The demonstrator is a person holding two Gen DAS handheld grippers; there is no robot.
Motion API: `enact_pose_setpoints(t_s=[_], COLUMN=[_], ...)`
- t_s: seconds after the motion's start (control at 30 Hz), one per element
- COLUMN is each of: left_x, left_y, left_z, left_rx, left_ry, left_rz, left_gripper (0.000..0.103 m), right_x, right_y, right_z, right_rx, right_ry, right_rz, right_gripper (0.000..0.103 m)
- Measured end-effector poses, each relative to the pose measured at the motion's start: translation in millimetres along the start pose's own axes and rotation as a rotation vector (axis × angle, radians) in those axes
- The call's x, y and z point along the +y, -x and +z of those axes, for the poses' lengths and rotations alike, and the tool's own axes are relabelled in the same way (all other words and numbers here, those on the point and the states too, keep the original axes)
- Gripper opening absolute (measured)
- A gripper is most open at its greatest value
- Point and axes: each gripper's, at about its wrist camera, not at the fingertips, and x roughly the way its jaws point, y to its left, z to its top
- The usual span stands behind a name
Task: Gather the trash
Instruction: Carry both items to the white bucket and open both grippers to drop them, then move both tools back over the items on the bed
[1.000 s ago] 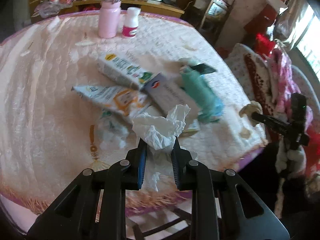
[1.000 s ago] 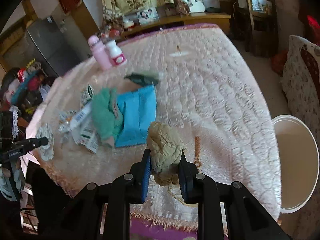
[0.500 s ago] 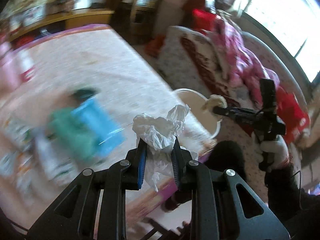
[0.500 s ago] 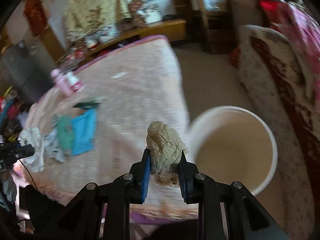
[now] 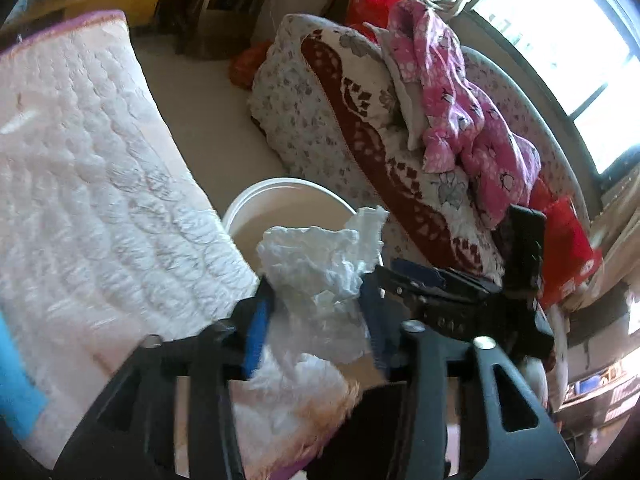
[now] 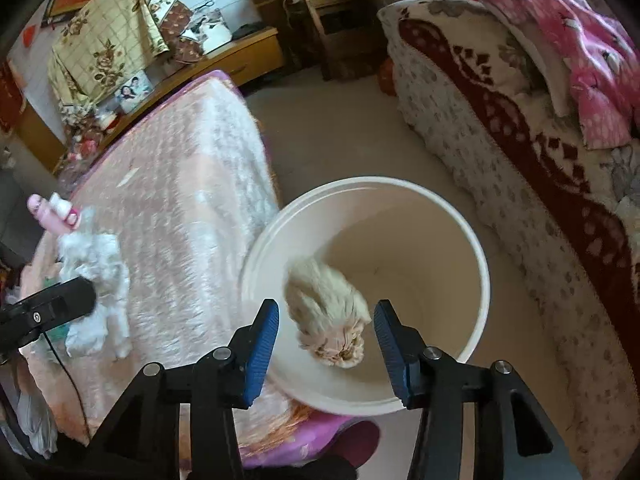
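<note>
My right gripper [image 6: 326, 344] is open above the white trash bucket [image 6: 460, 232]. A crumpled beige paper wad [image 6: 326, 314] hangs loose between the spread jaws, over the bucket's mouth. My left gripper [image 5: 316, 320] is shut on a crumpled white tissue [image 5: 316, 268] and holds it at the table's edge, just short of the bucket [image 5: 256, 200]. The right gripper [image 5: 416, 276] shows in the left wrist view, and the left one with its tissue [image 6: 96, 276] shows in the right wrist view.
The table [image 6: 180, 184] has a pink quilted cover; a pink bottle [image 6: 40, 210] and other litter lie at its far end. A blue packet [image 5: 12, 380] lies near its edge. A sofa [image 6: 500, 120] with a pink garment [image 5: 460, 92] stands beyond the bucket.
My right gripper moved over the bucket and opened, letting go of the beige wad. My left gripper swung right with the tissue toward the bucket.
</note>
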Motion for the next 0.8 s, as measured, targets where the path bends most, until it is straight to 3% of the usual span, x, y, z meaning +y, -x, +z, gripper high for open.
enact_pose_setpoints(t_s=[0.2, 0.43, 0.67, 0.8], left_x=[6, 14, 31, 46], left_y=[-15, 2, 43, 75], left_z=[-2, -10, -31, -48], left_rx=[0.006, -0.018, -0.09, -0.116], left_ry=[0.021, 0.029, 0.045, 0.059], left_rz=[0.0, 0.043, 0.201, 0.288], left_gripper=[0.053, 0.053, 0.053, 0.053], right_x=[-7, 7, 39, 72], right_y=[0, 2, 21, 33], right_z=[-6, -11, -7, -5], right_rx=[-0.001, 0.009, -0.027, -0.055], right_ry=[-0.007, 0.017, 0.082, 0.141], right_rz=[-0.009, 0.0, 0.015, 0.036], right_gripper=[0.055, 0.056, 0.06, 0.067])
